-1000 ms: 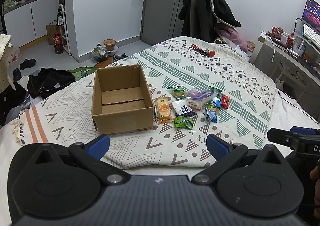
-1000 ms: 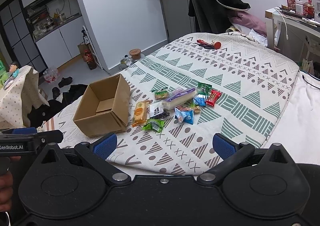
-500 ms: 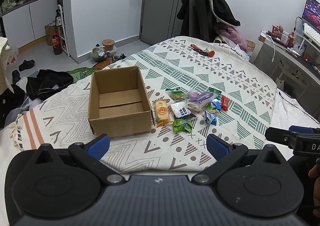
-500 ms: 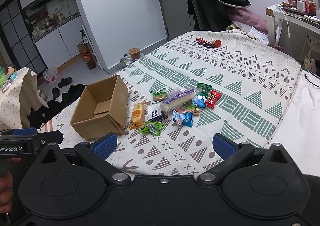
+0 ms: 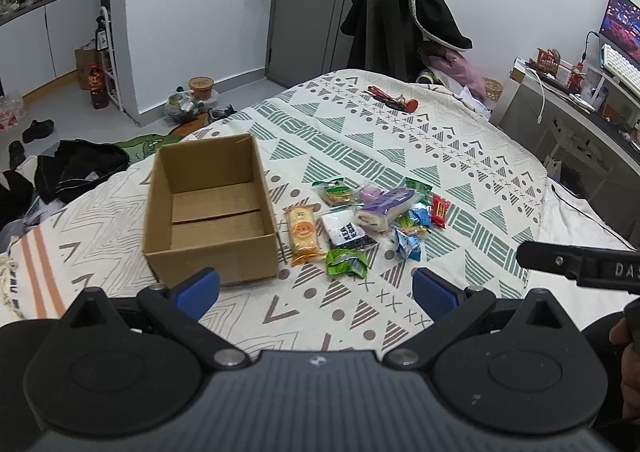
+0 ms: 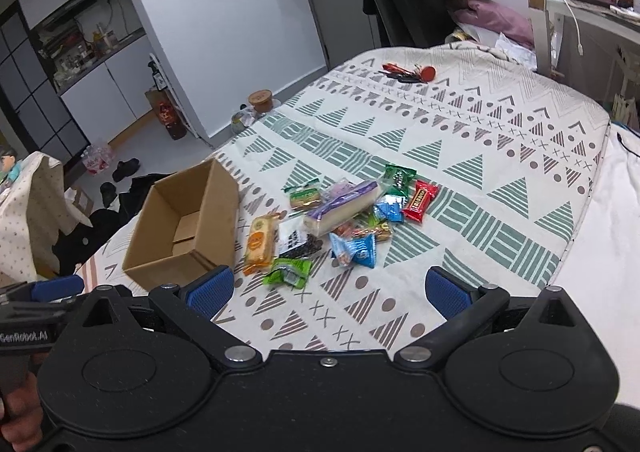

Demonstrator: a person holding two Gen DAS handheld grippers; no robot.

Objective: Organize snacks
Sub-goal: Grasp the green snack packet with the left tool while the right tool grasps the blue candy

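Note:
An open, empty cardboard box (image 5: pixel 212 212) (image 6: pixel 188 224) stands on the patterned bedspread. To its right lies a pile of snack packets: an orange biscuit pack (image 5: pixel 304 234) (image 6: pixel 261 242), a green packet (image 5: pixel 346 264) (image 6: pixel 289 272), a long purple-and-white pack (image 5: pixel 386 206) (image 6: pixel 342 206), a red bar (image 5: pixel 440 210) (image 6: pixel 419 200) and blue packets (image 6: pixel 360 250). My left gripper (image 5: pixel 316 290) is open and empty, just short of the box. My right gripper (image 6: pixel 328 292) is open and empty, short of the pile.
The bedspread (image 5: pixel 400 140) covers a bed with a white sheet at its right edge (image 6: pixel 608 236). Red items (image 5: pixel 394 98) lie at the far end. A chair with dark coats (image 5: pixel 400 24) stands behind. A desk (image 5: pixel 580 100) is at right. Clothes and shoes lie on the floor at left (image 5: pixel 76 168).
Both grippers have moved forward toward the bed, so the box and snacks appear nearer and larger. Nothing on the bed has moved.

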